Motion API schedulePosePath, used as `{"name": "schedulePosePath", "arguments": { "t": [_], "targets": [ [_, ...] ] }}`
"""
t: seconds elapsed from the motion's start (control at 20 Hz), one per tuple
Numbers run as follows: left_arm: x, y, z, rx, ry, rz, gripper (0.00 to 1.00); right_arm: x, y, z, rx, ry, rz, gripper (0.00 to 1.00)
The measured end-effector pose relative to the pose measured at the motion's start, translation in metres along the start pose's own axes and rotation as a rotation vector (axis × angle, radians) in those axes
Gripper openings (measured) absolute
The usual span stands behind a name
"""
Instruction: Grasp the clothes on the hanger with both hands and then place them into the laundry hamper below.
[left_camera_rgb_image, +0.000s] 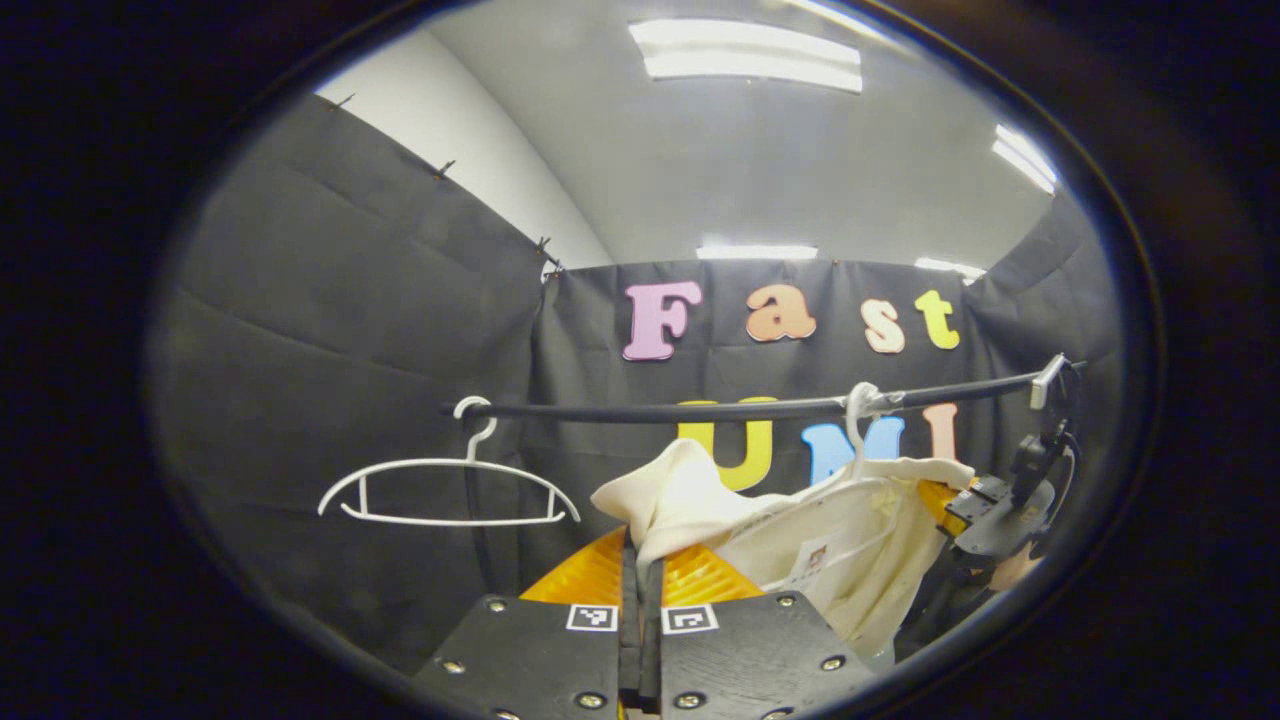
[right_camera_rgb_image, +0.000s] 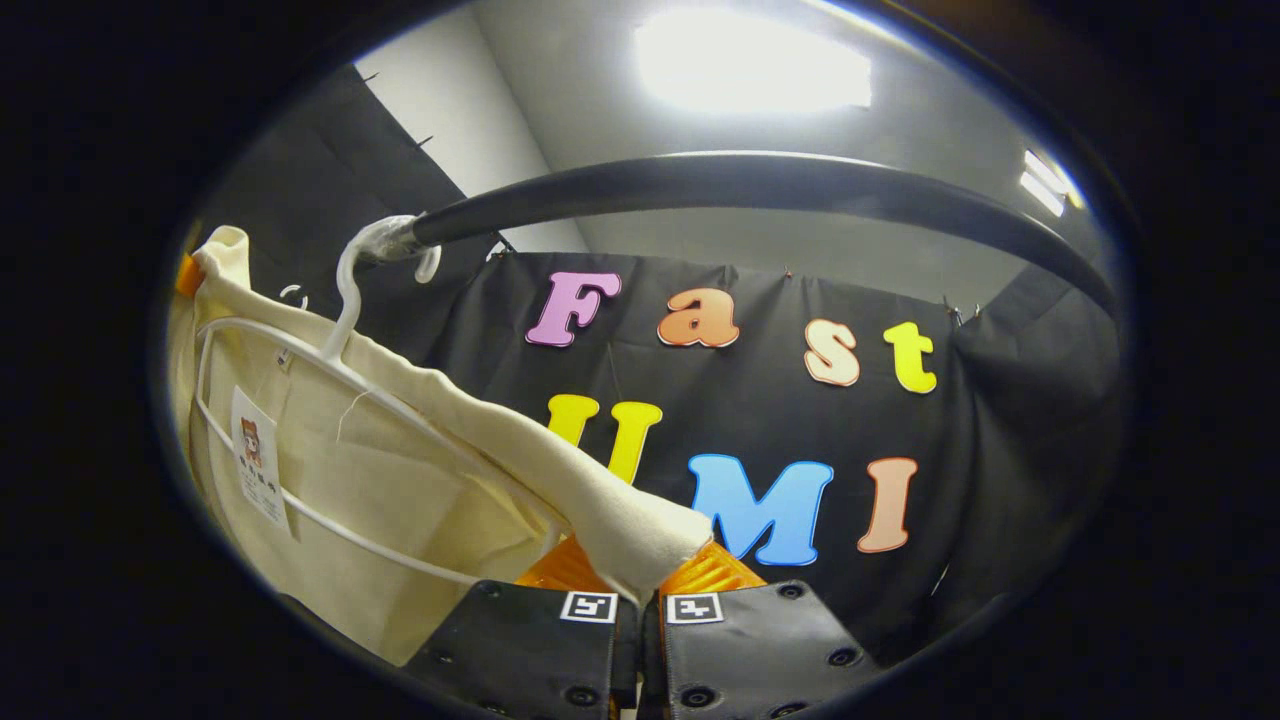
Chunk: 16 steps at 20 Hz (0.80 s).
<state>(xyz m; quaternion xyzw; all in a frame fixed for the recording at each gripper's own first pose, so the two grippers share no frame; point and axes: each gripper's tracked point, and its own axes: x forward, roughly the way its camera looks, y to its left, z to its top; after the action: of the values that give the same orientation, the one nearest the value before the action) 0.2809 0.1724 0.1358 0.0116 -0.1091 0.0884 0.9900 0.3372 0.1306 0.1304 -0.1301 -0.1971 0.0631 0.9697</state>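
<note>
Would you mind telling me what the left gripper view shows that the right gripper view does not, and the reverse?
Left gripper view alone: an empty hanger on the rail, and the right gripper at the garment's far shoulder.

Right gripper view alone: that gripper's own fingers shut on the shoulder cloth, seen close, and a tag inside the garment.

Shared: the cream garment on its hanger, the dark rail, ceiling lights. The left gripper is shut on the other shoulder.

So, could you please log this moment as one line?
left gripper: shut on cream garment | right gripper: shut on cream garment | garment on white hanger | hanger on rail
</note>
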Motion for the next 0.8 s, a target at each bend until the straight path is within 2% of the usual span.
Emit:
{"name": "schedulePosePath", "arguments": {
  "t": [0.2,0.35,0.65,0.8],
  "targets": [
    [0.017,0.016,-0.005,0.02,0.013,-0.023,0.0,0.007,-0.002,0.001,-0.07,-0.034,-0.021,0.03],
    [0.026,0.019,-0.008,0.04,0.025,-0.073,0.01,0.015,-0.008,0.001,-0.098,-0.045,-0.044,0.04],
    [0.042,0.029,-0.01,0.134,0.041,-0.128,0.01,0.029,-0.031,0.001,-0.207,-0.119,-0.08,0.04],
    [0.057,0.02,-0.024,0.088,0.058,-0.17,0.01,0.04,-0.035,-0.011,-0.211,-0.111,-0.077,0.04]
  ]
}}
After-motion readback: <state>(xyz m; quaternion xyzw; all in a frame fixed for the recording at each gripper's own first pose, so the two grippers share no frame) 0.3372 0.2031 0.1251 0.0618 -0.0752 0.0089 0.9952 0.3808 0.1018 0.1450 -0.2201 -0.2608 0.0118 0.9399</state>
